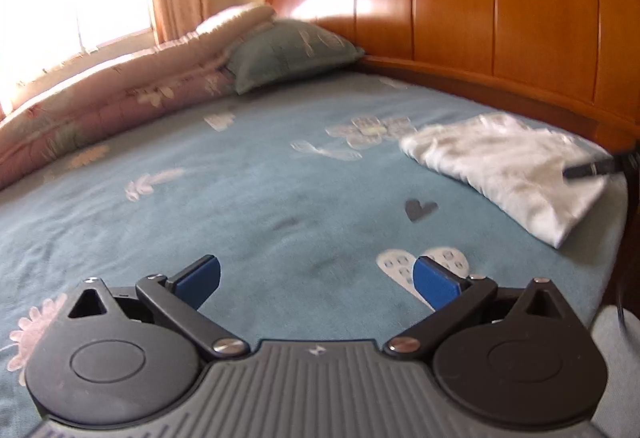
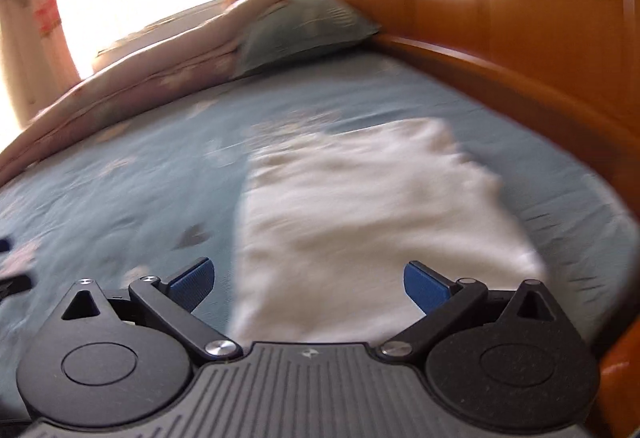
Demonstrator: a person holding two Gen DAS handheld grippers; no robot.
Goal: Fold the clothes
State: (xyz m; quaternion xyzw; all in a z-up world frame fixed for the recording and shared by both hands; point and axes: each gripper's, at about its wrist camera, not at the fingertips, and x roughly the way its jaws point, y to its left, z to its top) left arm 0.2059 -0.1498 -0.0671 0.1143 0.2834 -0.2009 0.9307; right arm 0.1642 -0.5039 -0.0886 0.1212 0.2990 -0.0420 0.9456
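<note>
A folded white garment (image 2: 372, 214) is seen lying on the blue bed sheet (image 1: 240, 198), near the wooden headboard (image 1: 480, 18). The left claw (image 1: 316, 284) and the right claw (image 2: 308, 284) are both spread wide — nothing is gripped — the right one just above the garment.

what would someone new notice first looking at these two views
Likely the white garment, folded and lying on the blue flowered bedsheet near the orange wooden headboard. Next, both grippers, left gripper and right gripper, open and empty above the bed. A teal pillow sits by the headboard beside a rolled pink quilt.
</note>
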